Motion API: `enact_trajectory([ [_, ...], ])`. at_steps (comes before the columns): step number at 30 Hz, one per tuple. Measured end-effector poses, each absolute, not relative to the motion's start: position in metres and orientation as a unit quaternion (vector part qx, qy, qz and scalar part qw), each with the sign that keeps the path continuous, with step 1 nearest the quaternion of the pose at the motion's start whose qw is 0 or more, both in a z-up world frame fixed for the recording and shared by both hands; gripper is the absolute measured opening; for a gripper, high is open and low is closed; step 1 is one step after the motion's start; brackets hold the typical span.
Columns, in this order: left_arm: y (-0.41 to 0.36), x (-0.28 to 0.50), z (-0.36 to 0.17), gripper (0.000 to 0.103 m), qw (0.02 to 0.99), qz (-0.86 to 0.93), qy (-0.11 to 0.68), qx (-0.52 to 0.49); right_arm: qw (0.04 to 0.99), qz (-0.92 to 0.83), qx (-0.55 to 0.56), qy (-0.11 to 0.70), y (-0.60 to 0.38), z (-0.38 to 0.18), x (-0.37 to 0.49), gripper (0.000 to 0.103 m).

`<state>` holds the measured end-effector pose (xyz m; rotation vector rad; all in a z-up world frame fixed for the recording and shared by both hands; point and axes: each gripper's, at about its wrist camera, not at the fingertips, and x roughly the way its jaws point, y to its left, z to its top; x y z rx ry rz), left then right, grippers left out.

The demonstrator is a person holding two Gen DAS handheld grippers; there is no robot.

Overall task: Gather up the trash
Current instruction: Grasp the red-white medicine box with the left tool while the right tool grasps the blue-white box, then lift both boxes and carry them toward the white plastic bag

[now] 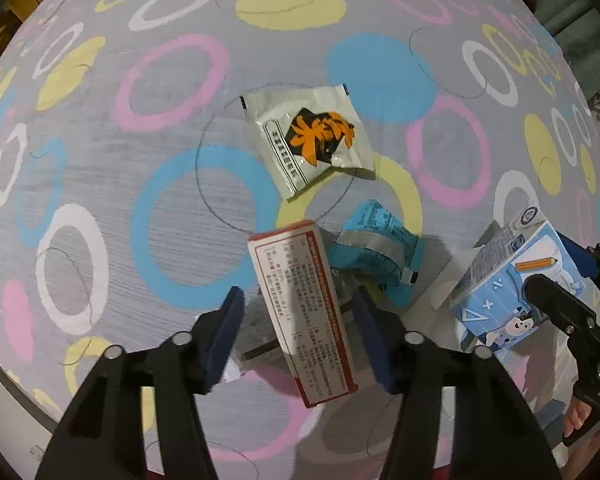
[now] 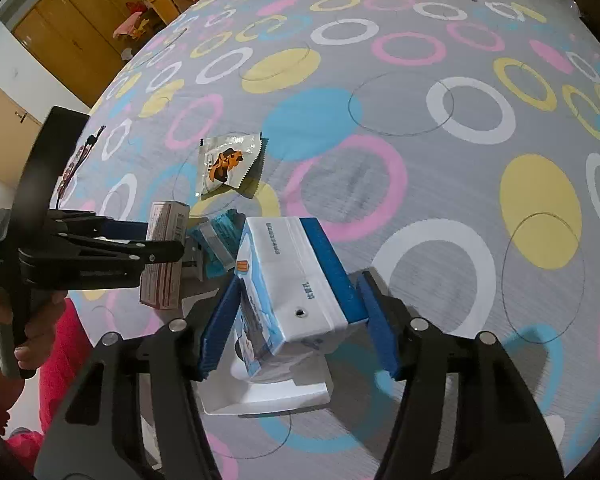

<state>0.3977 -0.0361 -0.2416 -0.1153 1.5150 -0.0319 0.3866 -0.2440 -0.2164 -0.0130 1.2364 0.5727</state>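
The left tool (image 1: 300, 320) brackets a red-edged box (image 1: 302, 312), its pads spread to either side and not clearly gripping. The right tool (image 2: 300, 316) pinches a blue carton (image 2: 296, 280) by its side walls, just right of the box. Beyond the box on the bed (image 1: 100, 160) lie a blue wrapper (image 1: 376, 256) and a white sachet (image 1: 312, 136). All look light; the box is stiff, best squeezed across its narrow faces, the film slippery.

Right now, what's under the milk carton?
A white tray lies under the milk carton, on the bedsheet. The carton, held by the right hand-held gripper, hides most of it.
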Motion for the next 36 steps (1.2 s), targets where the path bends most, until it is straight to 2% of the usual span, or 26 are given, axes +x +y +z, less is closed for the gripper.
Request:
enact_trajectory([
  [3,-0.034,0.401,-0.245,0.053,0.724,-0.010,0.688,-0.054,0.780,0.262,-0.015,0.568,-0.240,-0.215,0.385,0.058],
  [10,-0.029,0.403,-0.254,0.033,0.718,-0.002,0.694,-0.057,0.787,0.247,-0.036,0.564,-0.232,-0.211,0.380,0.055],
  [15,-0.022,0.399,-0.249,0.033,0.719,-0.002,0.692,-0.058,0.803,0.224,-0.068,0.548,-0.224,-0.200,0.369,0.052],
  [17,-0.020,0.396,-0.246,0.033,0.722,-0.004,0.689,-0.055,0.807,0.221,-0.071,0.543,-0.224,-0.195,0.366,0.045],
  [27,-0.008,0.385,-0.232,0.033,0.731,-0.009,0.680,-0.046,0.821,0.181,-0.103,0.532,-0.220,-0.186,0.357,0.044],
  [36,-0.006,0.376,-0.213,0.033,0.745,-0.022,0.666,-0.036,0.850,0.155,-0.126,0.488,-0.217,-0.152,0.343,0.044],
])
